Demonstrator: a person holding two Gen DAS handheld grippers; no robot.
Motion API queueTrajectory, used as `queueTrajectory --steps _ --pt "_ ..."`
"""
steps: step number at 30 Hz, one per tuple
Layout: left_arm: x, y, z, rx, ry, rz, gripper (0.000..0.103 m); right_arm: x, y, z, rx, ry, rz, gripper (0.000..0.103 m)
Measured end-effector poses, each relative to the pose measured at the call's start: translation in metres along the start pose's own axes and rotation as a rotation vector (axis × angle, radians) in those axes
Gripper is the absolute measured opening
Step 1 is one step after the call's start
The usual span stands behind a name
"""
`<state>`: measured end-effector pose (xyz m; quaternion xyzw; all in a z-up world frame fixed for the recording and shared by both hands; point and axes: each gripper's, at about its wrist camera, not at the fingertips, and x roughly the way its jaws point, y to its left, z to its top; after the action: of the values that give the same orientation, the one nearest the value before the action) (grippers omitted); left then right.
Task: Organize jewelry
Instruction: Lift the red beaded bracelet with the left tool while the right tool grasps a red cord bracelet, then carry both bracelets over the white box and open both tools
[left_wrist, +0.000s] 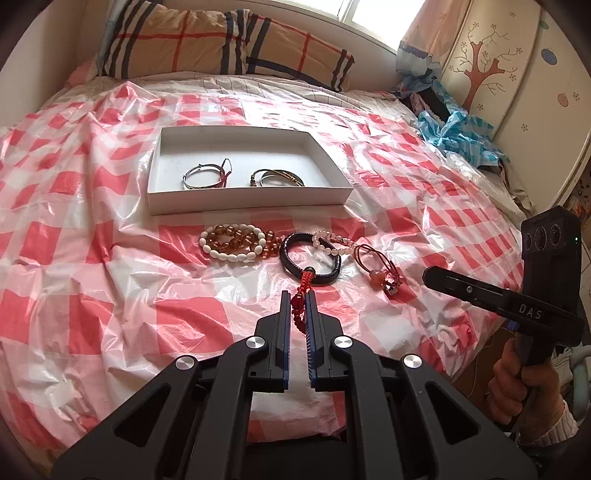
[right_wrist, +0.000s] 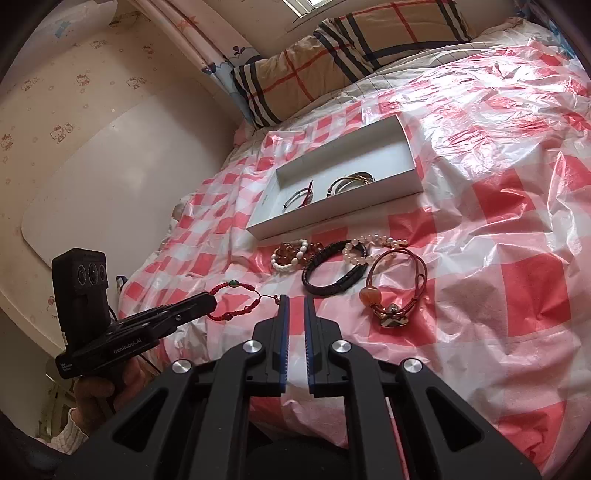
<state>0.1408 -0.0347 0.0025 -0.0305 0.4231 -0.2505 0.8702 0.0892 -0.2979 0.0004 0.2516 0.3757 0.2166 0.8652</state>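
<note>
Both grippers — left (left_wrist: 298, 295), right (right_wrist: 296, 300) — pinch one red cord bracelet (right_wrist: 232, 301) (taut between them) above the checked sheet (left_wrist: 110, 258)

A red-and-white checked plastic sheet (left_wrist: 110, 206) covers the bed, crinkled and glossy under window light. Two plaid pillows (left_wrist: 225, 40) lie along the head edge. At the bed's far right corner sits a heap of crumpled blue-and-white plastic (left_wrist: 458, 133), beside a cupboard painted with a tree (left_wrist: 480, 66).
</note>
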Motion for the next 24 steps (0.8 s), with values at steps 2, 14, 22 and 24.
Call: queueTrajectory --steps 2,14,22,24 --pt "-0.004 -0.002 0.000 0.008 -0.011 0.021 0.007 -0.002 0.003 0.001 -0.003 -0.005 0.007 0.008" --pt "-0.003 -0.002 0.002 0.035 -0.025 0.082 0.007 -0.003 0.001 0.010 0.006 -0.026 0.024 0.008" --pt "0.002 -0.001 0.001 0.029 -0.019 0.079 0.007 0.022 -0.023 0.003 -0.048 0.056 -0.203 0.068" --pt "0.004 0.000 0.000 0.025 -0.017 0.077 0.007 0.039 -0.033 0.000 -0.058 0.121 -0.270 0.068"
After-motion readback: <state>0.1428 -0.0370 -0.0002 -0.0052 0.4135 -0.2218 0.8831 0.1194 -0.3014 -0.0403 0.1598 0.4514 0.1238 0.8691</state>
